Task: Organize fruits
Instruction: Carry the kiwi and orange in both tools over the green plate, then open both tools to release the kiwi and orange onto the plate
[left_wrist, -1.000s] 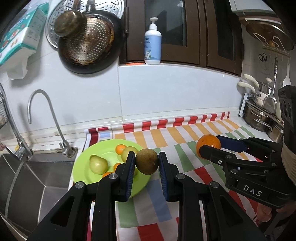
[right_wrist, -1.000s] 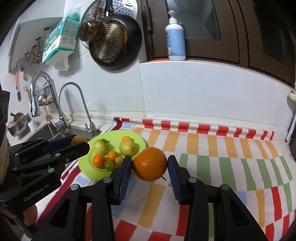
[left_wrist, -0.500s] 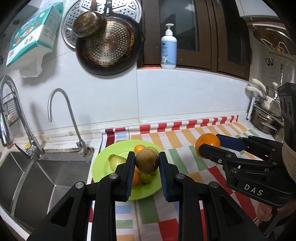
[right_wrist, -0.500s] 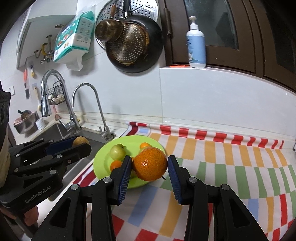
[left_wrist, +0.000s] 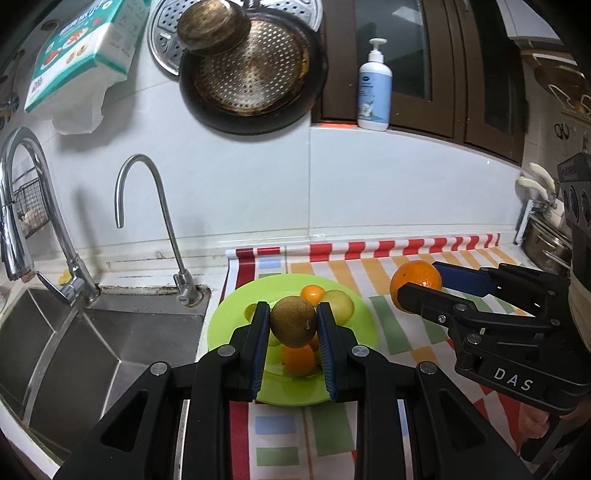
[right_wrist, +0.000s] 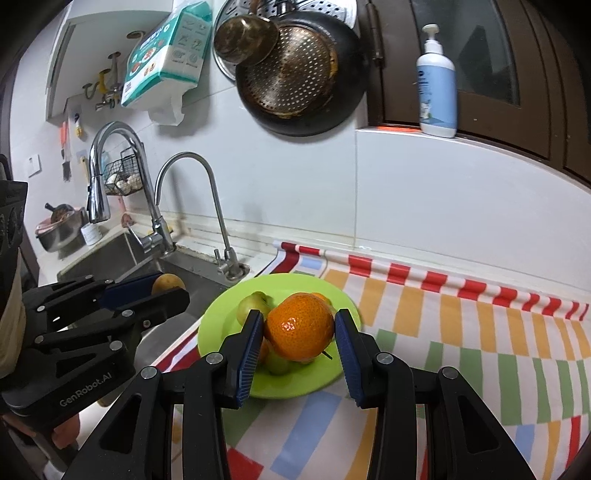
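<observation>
Left wrist: left tongs (left_wrist: 292, 325) grasp brown fruit (left_wrist: 293, 321) – right tongs (right_wrist: 299, 334) grasp orange (right_wrist: 299, 330), plate (left_wrist: 221, 328) partly hidden.

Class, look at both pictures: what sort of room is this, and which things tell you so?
Most likely a home kitchen. A steel sink with a curved tap sits at the counter's left, a pan and strainer hang on the tiled wall, and a green plate of fruit rests on a striped cloth.
</observation>
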